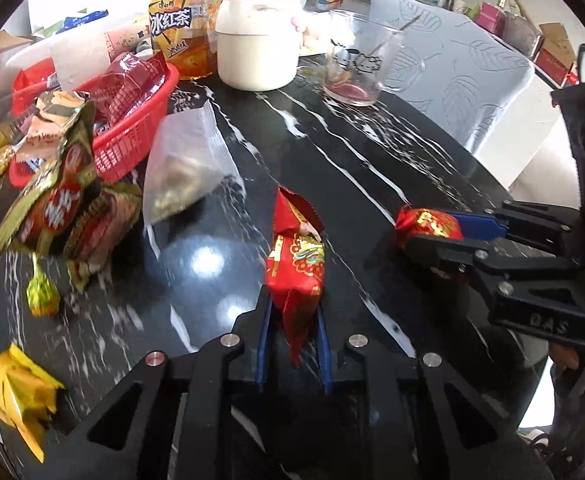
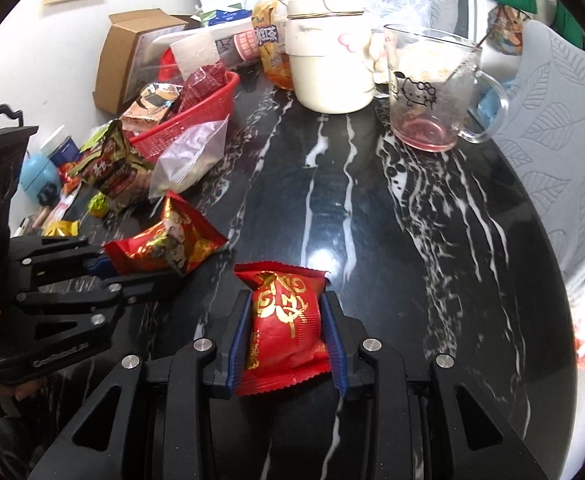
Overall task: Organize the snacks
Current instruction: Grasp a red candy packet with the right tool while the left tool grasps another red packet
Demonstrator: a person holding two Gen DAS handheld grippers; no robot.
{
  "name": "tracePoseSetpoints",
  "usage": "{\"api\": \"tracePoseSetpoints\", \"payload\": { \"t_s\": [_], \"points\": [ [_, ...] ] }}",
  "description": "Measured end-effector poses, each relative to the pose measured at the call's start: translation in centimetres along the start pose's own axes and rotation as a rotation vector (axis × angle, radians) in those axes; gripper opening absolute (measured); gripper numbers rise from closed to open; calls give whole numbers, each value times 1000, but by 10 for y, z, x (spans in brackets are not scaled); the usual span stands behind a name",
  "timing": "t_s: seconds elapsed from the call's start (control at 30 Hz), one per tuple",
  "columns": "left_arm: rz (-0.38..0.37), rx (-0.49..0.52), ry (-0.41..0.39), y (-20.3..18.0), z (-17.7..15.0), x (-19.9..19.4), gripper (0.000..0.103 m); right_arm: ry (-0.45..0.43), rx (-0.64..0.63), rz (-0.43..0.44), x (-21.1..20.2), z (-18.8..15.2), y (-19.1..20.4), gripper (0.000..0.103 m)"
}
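Observation:
My left gripper (image 1: 294,304) is shut on a red snack packet with a figure print (image 1: 294,268), held on edge over the black marble table (image 1: 372,184). That same packet (image 2: 168,246) and left gripper (image 2: 132,270) show at the left of the right wrist view. My right gripper (image 2: 286,312) is shut on a red packet with gold lettering (image 2: 284,320), also seen at the right of the left wrist view as the packet (image 1: 428,226) in the right gripper (image 1: 440,236). A red mesh basket (image 1: 132,136) (image 2: 196,120) with snacks stands at the far left.
Loose snack packets (image 1: 60,200), a clear zip bag (image 1: 184,164), a green candy (image 1: 43,296) and a yellow wrapper (image 1: 20,396) lie left of the grippers. A tea bottle (image 1: 180,20), cream kettle (image 1: 256,48) and glass mug (image 2: 432,88) stand at the back. A grey chair (image 1: 452,80) is behind.

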State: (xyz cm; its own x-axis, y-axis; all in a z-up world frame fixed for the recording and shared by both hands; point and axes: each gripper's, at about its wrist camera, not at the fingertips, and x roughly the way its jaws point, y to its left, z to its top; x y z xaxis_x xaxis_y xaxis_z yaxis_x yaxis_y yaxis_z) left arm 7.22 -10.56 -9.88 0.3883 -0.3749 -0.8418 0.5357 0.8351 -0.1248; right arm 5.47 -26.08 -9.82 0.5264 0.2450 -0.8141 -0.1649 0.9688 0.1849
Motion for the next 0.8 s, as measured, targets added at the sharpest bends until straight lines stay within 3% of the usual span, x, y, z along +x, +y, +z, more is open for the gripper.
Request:
{"api": "tracePoseSetpoints", "payload": {
  "t_s": [0.33,0.63,0.73,0.8],
  "points": [
    [-33,-31,11,9,-31,-10,19,24,-29,18,-3,-9,14,34],
    [-11,-12,-17,10,-29,-6,20,31,-42,1,0,-7,18,35],
    [-15,3,-21,8,-24,-2,31,36,-41,-1,0,-7,18,37],
    [-15,9,-26,6,-23,-1,54,45,-39,-4,1,-7,17,40]
  ]
}}
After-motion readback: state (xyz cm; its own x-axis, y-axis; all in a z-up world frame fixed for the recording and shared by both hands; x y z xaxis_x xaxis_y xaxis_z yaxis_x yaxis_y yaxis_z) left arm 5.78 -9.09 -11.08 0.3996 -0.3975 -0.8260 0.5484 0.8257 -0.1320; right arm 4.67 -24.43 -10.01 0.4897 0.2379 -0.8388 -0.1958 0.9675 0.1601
